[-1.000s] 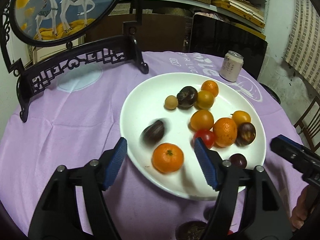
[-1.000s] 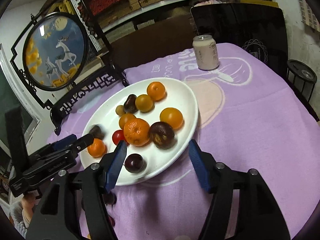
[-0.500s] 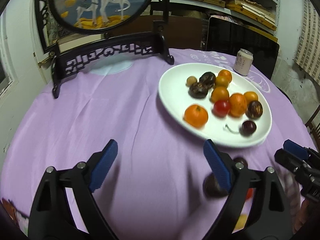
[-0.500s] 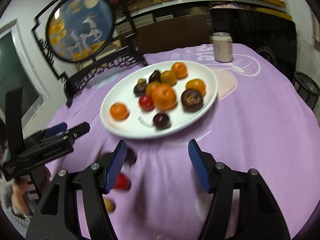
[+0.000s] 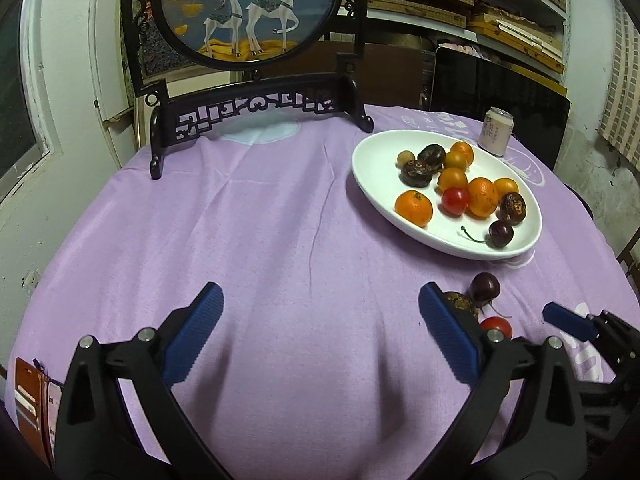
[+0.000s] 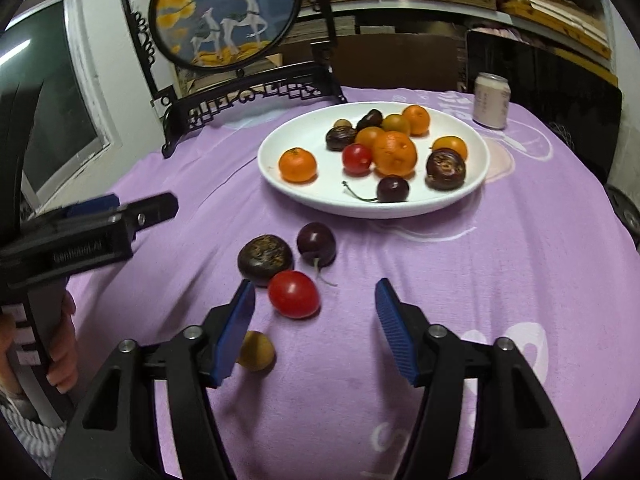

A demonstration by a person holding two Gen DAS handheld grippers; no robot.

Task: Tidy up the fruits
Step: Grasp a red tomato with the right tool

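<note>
- A round table draped in a purple cloth (image 5: 280, 240) fills both wrist views.
- The left gripper (image 5: 320, 332) hovers over bare cloth at 6 o'clock of its own view. Its blue-padded jaws have just been opening and now stand wide apart, with nothing between them.
- The right gripper (image 6: 316, 324) hovers low over the cloth. Its jaws have just been closing a little, yet they remain apart and press on nothing.
- A red tomato (image 6: 294, 294) lies on the cloth just ahead of the right gripper's jaws, towards the left pad, untouched.
- A small yellow-brown fruit (image 6: 258, 350) sits just beside the left pad of the right gripper, partly hidden by it.
- A dark wrinkled fruit (image 6: 265, 258) and a dark cherry (image 6: 317, 243) lie just beyond the tomato, at about 11 and 12 o'clock from it.
- A white oval plate (image 6: 280, 176) sits further on, at 12 o'clock in the right wrist view and at 2 o'clock in the left wrist view.
- The plate holds oranges, a second tomato, dark fruits and a stemmed cherry.
- A pale drink can (image 6: 491, 100) stands beyond the plate, at 1 o'clock.
- A black carved stand with a round deer picture (image 5: 248, 8) stands at the table's far edge.
- A person's hand (image 6: 60, 360) holds the left gripper's handle, at 8 o'clock in the right wrist view.
</note>
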